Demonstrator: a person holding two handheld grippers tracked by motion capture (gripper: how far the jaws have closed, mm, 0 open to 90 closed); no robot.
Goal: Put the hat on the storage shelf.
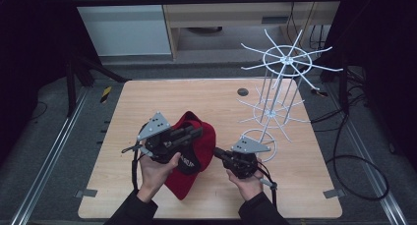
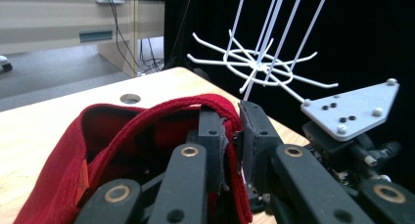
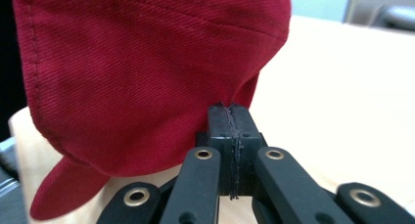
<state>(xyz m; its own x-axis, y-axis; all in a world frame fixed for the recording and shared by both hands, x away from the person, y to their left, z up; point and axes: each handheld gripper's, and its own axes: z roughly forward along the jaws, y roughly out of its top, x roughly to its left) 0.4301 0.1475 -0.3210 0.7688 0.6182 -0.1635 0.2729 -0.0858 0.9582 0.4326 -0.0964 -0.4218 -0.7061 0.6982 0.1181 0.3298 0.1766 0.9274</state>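
Note:
A red cap (image 1: 189, 154) lies mid-table, held up between both grippers. My left gripper (image 1: 198, 131) reaches in from the left. In the left gripper view it (image 2: 233, 123) is shut on the red cap's (image 2: 112, 131) rim band, which runs between the jaws. My right gripper (image 1: 217, 151) points left at the cap's right side. In the right gripper view it (image 3: 229, 110) is shut, with a pucker of the red cap's (image 3: 147, 62) crown cloth pinched at its tips. The brim (image 3: 63, 190) hangs low at the left.
A white wire rack (image 1: 284, 63) with spoked rings stands at the table's right rear, also seen as the wire rack (image 2: 254, 62) past the left jaws. A round hole (image 1: 242, 92) is in the tabletop behind the cap. Cables lie on the floor to the right.

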